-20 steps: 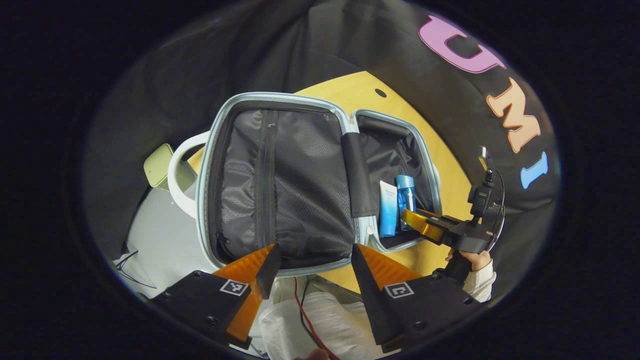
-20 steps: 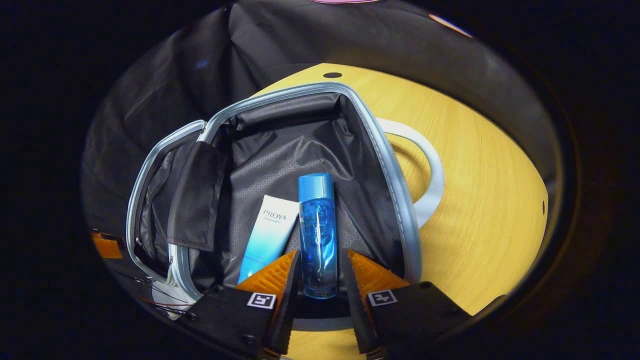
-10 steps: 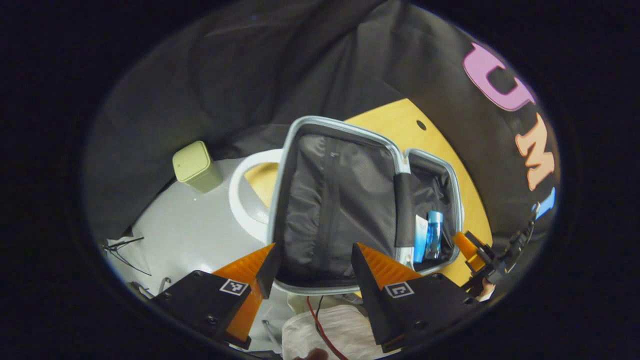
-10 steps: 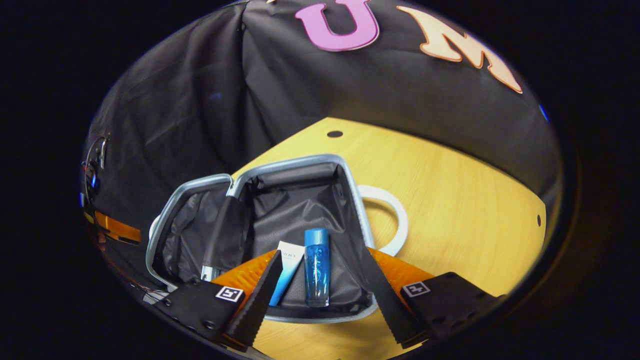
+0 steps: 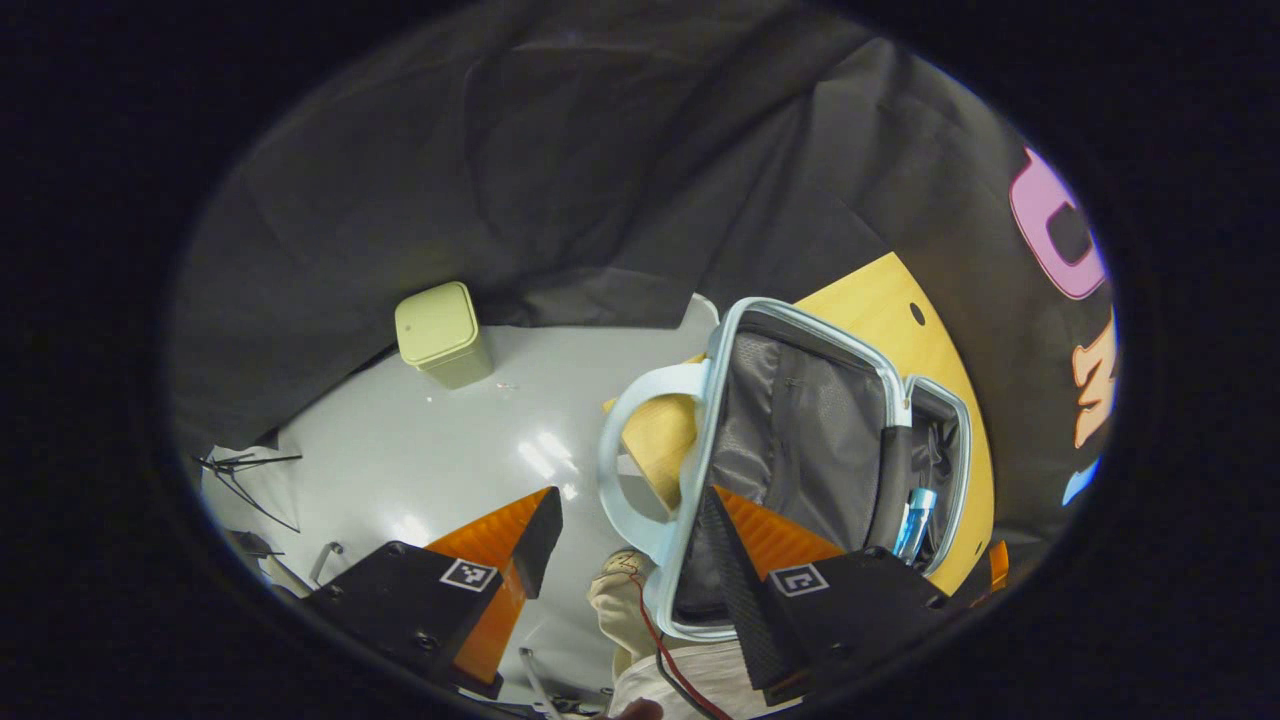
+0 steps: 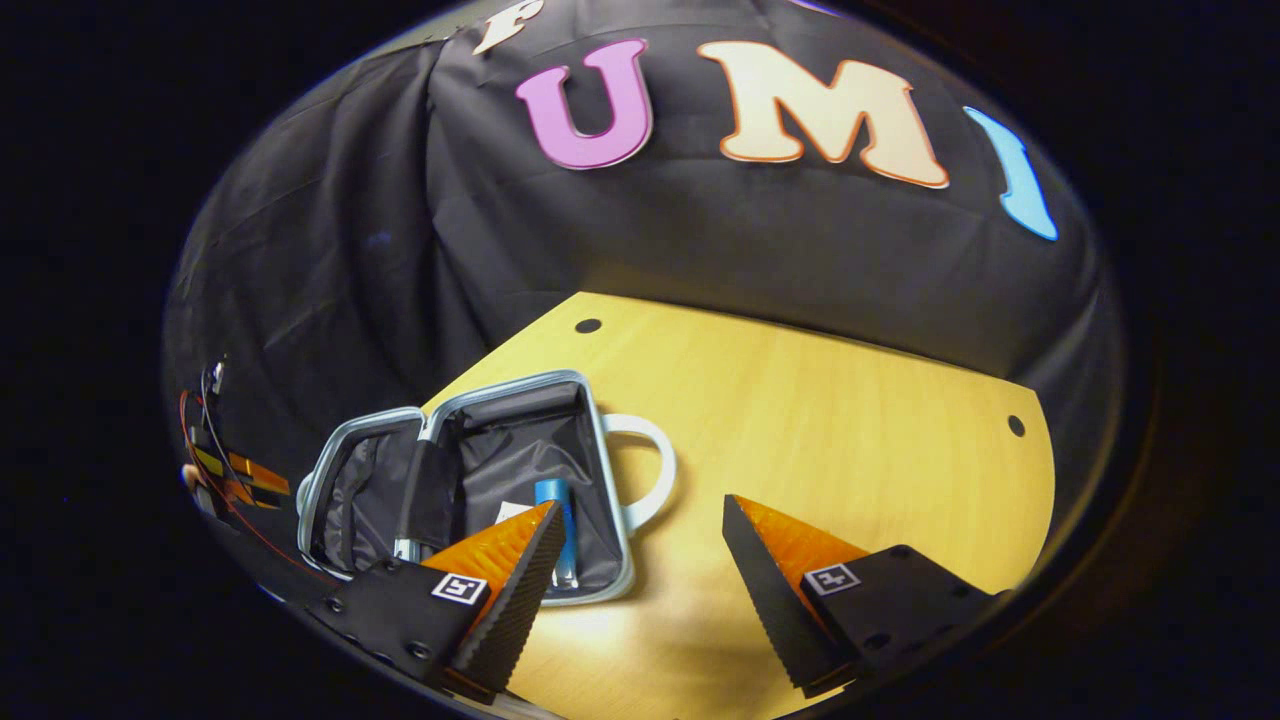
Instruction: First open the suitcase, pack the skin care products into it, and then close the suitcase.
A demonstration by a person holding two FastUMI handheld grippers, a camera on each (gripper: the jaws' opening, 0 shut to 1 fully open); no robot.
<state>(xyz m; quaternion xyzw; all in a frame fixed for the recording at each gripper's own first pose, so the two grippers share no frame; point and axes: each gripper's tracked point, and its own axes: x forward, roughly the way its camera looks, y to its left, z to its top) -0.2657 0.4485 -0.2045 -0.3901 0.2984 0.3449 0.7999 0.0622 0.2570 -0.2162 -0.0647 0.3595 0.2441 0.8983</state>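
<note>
Suitcase (image 6: 330,470) lying open, left of spread right gripper (image 6: 640,560)

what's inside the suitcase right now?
The open suitcase holds a blue bottle lying on the dark lining, with a white tube beside it. The right gripper's near finger covers most of the tube and the bottle's lower end.
</note>
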